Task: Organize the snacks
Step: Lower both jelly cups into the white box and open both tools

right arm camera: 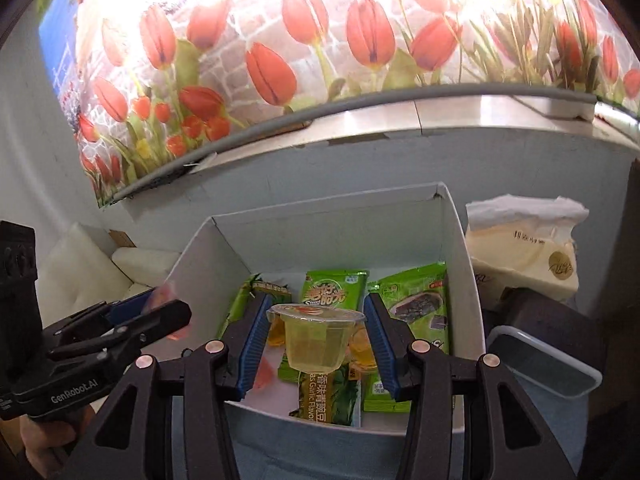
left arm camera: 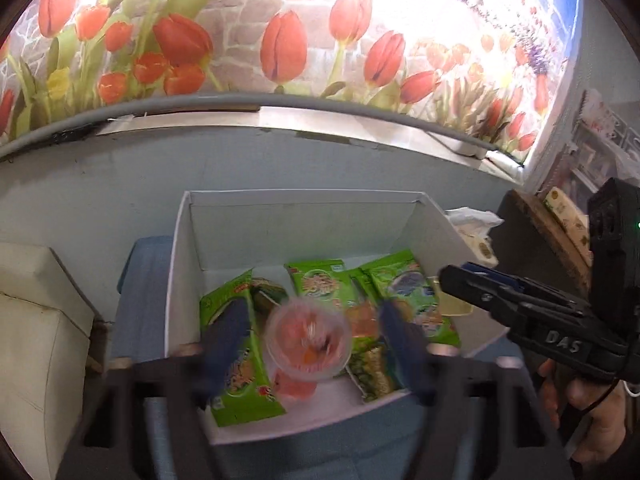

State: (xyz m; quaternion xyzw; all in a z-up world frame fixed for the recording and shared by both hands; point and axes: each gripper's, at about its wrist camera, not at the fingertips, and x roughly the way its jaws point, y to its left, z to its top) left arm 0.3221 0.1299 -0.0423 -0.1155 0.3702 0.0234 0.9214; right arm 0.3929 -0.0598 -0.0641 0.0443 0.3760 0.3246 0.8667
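Above white box point(right arm camera: 456, 240) of green snack packets point(right arm camera: 334, 288), right gripper point(right arm camera: 316, 344) clamping clear yellow jelly cup point(right arm camera: 316, 340), left gripper point(left arm camera: 308, 340) spread wide, blurred pink jelly cup point(left arm camera: 306, 340) loose between.

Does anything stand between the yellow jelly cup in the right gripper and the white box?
Nothing visible. The right gripper holds the yellow jelly cup over the open white box; only green snack packets lie below.
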